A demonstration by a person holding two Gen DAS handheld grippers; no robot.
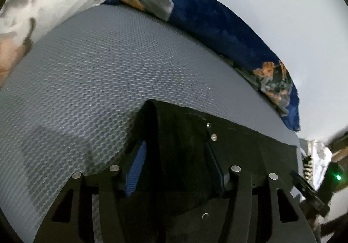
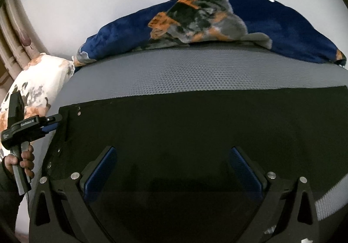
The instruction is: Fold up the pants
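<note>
The left tongs (image 1: pixel 174 162) straddle a raised fold at the corner of the black pants (image 1: pixel 180 145): the cloth stands up between the two blue pads (image 1: pixel 136 169), and whether the pads already press on it cannot be told, since a gap shows beside the left pad. In the right wrist view these tongs reach the left end of the pants, near its metal rivets, held by a hand (image 2: pixel 22 161). The right tongs (image 2: pixel 171 169) stand wide open above the middle of the pants (image 2: pixel 195 125), nothing between their pads. The pants lie spread flat on a grey textured mattress (image 1: pixel 97 64), their far edge straight across it. Behind the mattress lie a blue patterned blanket (image 2: pixel 282 25) and, to the left, a white flowered pillow (image 2: pixel 41 77).
</note>
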